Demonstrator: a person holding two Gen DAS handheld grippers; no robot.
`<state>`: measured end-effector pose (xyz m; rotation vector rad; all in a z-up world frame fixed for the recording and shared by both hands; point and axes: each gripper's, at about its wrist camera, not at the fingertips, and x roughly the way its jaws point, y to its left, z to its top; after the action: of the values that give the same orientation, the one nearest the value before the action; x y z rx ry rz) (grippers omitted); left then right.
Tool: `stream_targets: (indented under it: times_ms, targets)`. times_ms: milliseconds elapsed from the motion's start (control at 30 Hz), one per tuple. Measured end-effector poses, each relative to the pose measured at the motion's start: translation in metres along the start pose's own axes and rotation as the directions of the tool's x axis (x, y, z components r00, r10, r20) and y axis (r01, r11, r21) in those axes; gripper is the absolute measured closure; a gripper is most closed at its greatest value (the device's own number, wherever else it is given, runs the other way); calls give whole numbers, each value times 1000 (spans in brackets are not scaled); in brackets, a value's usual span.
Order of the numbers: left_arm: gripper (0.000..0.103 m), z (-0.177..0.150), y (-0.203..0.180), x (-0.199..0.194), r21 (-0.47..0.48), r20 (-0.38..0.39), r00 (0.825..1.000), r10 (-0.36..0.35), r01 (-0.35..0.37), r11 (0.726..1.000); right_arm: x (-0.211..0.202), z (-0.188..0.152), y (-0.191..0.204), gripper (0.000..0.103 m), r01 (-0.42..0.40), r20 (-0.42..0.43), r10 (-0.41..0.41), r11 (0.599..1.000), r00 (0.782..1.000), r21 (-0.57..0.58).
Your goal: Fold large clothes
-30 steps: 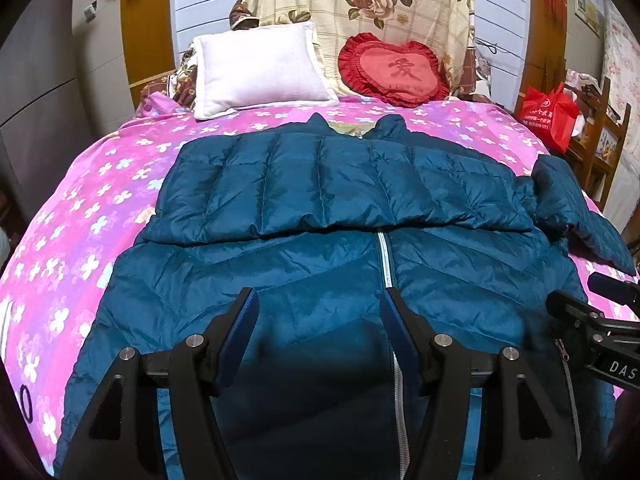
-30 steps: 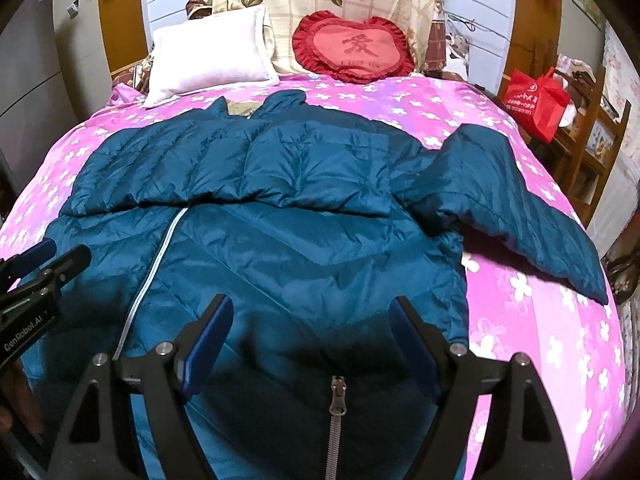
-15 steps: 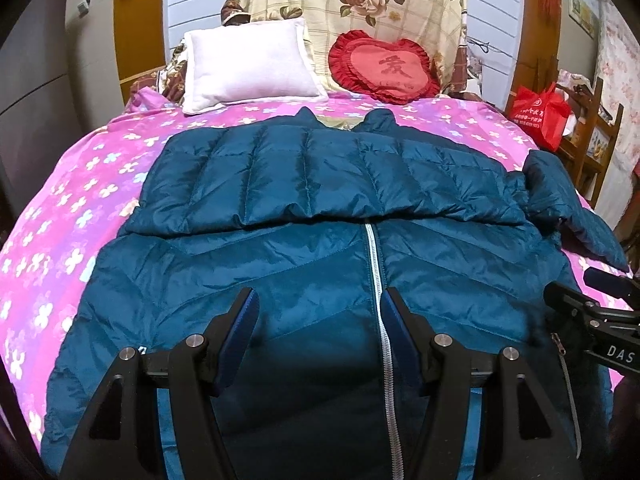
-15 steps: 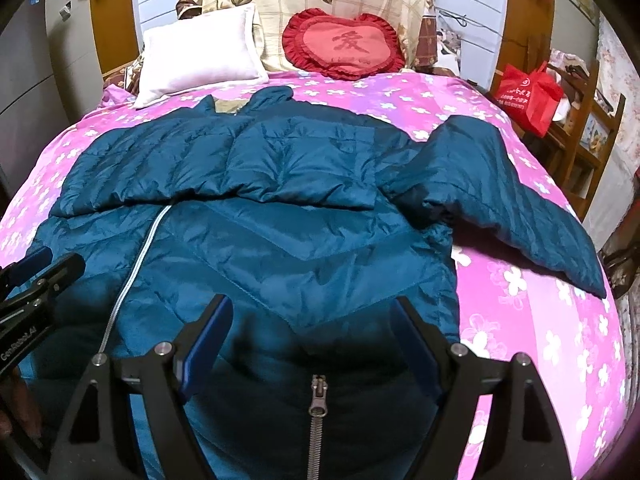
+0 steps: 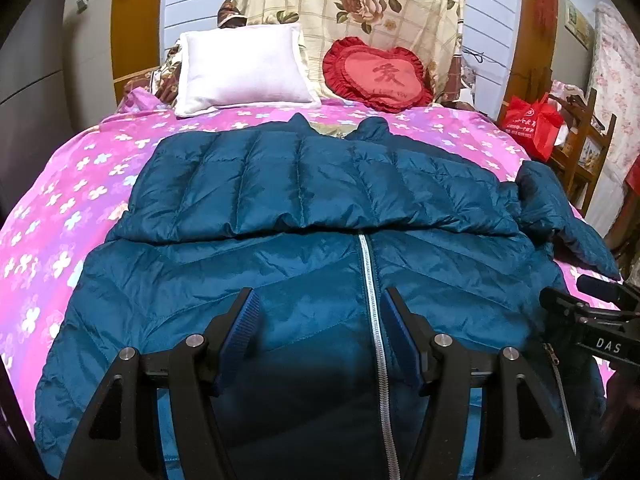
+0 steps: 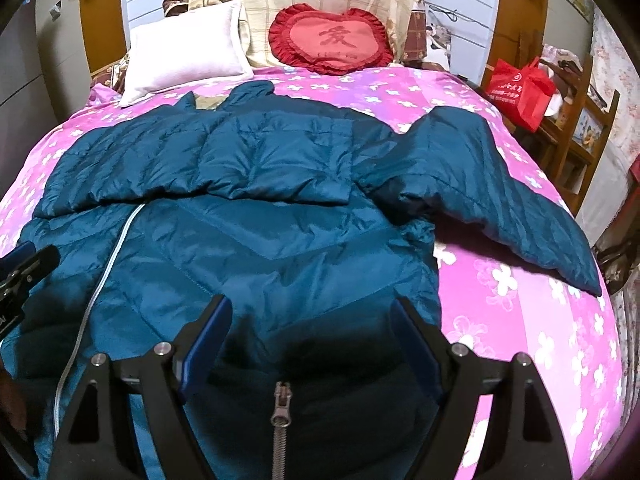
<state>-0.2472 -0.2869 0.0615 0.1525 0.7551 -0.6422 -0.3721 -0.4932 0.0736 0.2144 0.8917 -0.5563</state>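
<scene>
jacket (image 5: 320, 280) hem nearest | left jaws, right jaws parted, empty | bedspread (image 6: 520, 320) bare rightward

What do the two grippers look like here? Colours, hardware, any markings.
Both look alike. The left gripper has matte black angular finger arms with triangular cut-outs, round silver bolts at the joints, and ribbed blue pads lining the inside of the jaws. The right gripper has the same black arms, silver bolts and blue pads. Seen from the left wrist camera, its body carries white lettering "DAS". No cables or sleeves are visible.
</scene>
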Motion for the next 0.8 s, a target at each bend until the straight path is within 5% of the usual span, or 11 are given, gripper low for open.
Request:
stream_targets:
  times_ms: [533, 800]
  targets:
    - [60, 4, 7, 7, -9, 0, 1000, 10, -10, 1000, 10, 5, -7, 19, 2, -8, -2, 1000, 1000, 9]
    - [60, 3, 9, 11, -19, -11, 1000, 7, -7, 1000, -6, 29, -58, 19, 15, 51, -20, 995, 998, 94]
